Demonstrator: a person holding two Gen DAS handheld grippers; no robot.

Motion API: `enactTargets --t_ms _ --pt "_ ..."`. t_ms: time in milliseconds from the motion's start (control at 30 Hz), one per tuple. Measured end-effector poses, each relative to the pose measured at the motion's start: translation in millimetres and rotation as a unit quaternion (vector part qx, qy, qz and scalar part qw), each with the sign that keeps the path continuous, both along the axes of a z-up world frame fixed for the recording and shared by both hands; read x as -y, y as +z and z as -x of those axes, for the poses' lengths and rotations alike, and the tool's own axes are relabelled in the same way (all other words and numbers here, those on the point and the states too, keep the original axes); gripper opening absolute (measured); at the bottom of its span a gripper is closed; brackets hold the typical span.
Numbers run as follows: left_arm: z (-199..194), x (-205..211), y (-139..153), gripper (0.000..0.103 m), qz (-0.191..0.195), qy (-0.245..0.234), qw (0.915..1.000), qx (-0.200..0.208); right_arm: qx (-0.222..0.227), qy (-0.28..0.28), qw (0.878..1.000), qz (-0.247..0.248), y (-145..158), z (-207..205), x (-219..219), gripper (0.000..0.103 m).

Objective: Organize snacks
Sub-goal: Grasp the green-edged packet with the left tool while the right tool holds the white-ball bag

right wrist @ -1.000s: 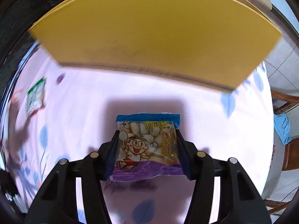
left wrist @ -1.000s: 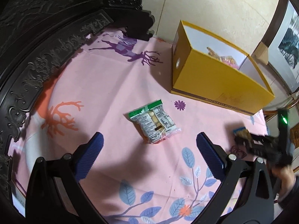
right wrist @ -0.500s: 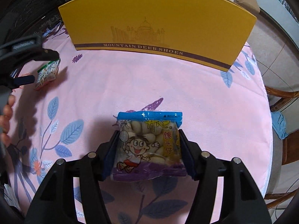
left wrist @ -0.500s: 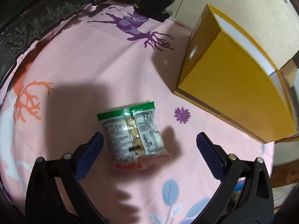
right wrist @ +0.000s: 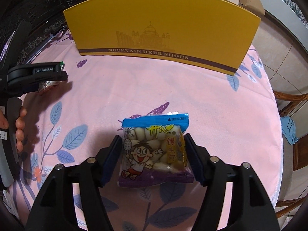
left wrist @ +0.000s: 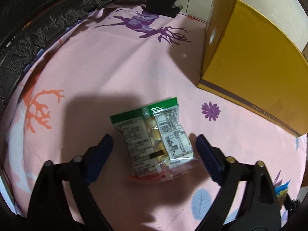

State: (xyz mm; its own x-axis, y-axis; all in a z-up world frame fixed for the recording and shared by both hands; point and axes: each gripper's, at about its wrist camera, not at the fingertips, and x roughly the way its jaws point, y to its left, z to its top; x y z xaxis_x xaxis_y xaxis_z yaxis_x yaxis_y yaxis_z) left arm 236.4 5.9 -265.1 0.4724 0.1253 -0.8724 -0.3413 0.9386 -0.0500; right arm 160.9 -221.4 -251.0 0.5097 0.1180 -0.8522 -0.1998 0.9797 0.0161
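Note:
A green-topped snack packet (left wrist: 152, 138) lies label side up on the pink tablecloth (left wrist: 115, 67). My left gripper (left wrist: 154, 136) straddles it with its jaws closing, and a gap still shows on each side. The right wrist view shows that gripper (right wrist: 61, 75) from the side over the packet (right wrist: 48, 84). My right gripper (right wrist: 153, 136) has a blue and purple cartoon snack packet (right wrist: 154, 150) between its pads, which still touch its sides while the jaws are opening. The yellow shoe box (right wrist: 163, 30) stands beyond, its inside hidden.
Dark carved wooden furniture (left wrist: 38, 38) borders the table's far left. A person's hand (right wrist: 19, 127) grips the left tool. A wooden chair (right wrist: 288, 100) with a blue cloth (right wrist: 288, 129) stands off the right edge. A cardboard box (right wrist: 250, 0) sits behind the yellow one.
My left gripper came down over the green packet and its jaws narrowed around it. My right gripper backed away from the yellow box with the blue packet, and its jaws widened slightly.

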Motion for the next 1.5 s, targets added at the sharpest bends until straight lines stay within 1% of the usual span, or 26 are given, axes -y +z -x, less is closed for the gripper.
enactTargets --t_ms 33,100,200,300,400,433,533,633,700,833,933,1033,1200,1333,1400,1500 --pt "1 -1 1 0.077 -0.007 0.003 1.0000 0.000 0.000 -0.001 1.000 0.000 0 0 0 0.068" --pt "2 -2 2 0.067 -0.010 0.006 0.9999 0.001 0.000 -0.001 1.000 0.001 1 0 0 0.068" --pt "-1 0 4 0.057 -0.012 -0.004 0.9999 0.002 0.000 -0.003 1.000 0.001 1 -1 -1 0.068" --pt "-1 3 4 0.056 -0.016 -0.011 0.9998 0.005 -0.005 -0.006 1.000 -0.008 2 -2 1 0.068" --pt "1 4 3 0.057 -0.022 -0.017 0.9995 0.012 -0.012 -0.022 0.999 -0.043 4 -3 11 0.068" --pt "2 5 3 0.057 -0.024 -0.019 0.9994 0.016 -0.013 -0.024 0.998 -0.048 4 -4 12 0.069" --pt "4 6 3 0.057 -0.031 -0.027 0.9988 0.027 -0.015 -0.018 0.999 -0.026 4 -5 6 0.069" --pt "6 8 3 0.056 -0.039 -0.036 0.9980 0.035 -0.015 -0.012 1.000 0.010 3 -6 -5 0.069" --pt "6 8 3 0.055 -0.039 -0.039 0.9978 0.037 -0.017 -0.022 1.000 0.010 3 -7 -4 0.067" --pt "6 9 4 0.053 -0.042 -0.049 0.9971 0.041 -0.020 -0.028 0.999 0.013 4 -11 -3 0.058" --pt "9 12 5 0.053 -0.034 -0.060 0.9967 0.044 -0.021 -0.031 0.999 0.008 5 -11 1 0.053" --pt "13 18 5 0.053 -0.030 -0.078 0.9954 0.046 -0.023 -0.032 0.999 0.002 6 -11 3 0.052" --pt "25 27 5 0.052 -0.016 -0.104 0.9934 0.046 -0.028 -0.034 0.999 -0.021 10 -1 9 0.051" --pt "35 31 7 0.052 -0.003 -0.118 0.9920 0.045 -0.025 -0.033 0.999 -0.029 18 10 12 0.051" --pt "38 32 10 0.052 0.004 -0.123 0.9913 0.046 -0.024 -0.033 0.999 -0.031 21 13 12 0.051" --pt "44 34 22 0.052 0.010 -0.135 0.9890 0.059 -0.019 -0.034 0.999 -0.037 28 16 12 0.051"
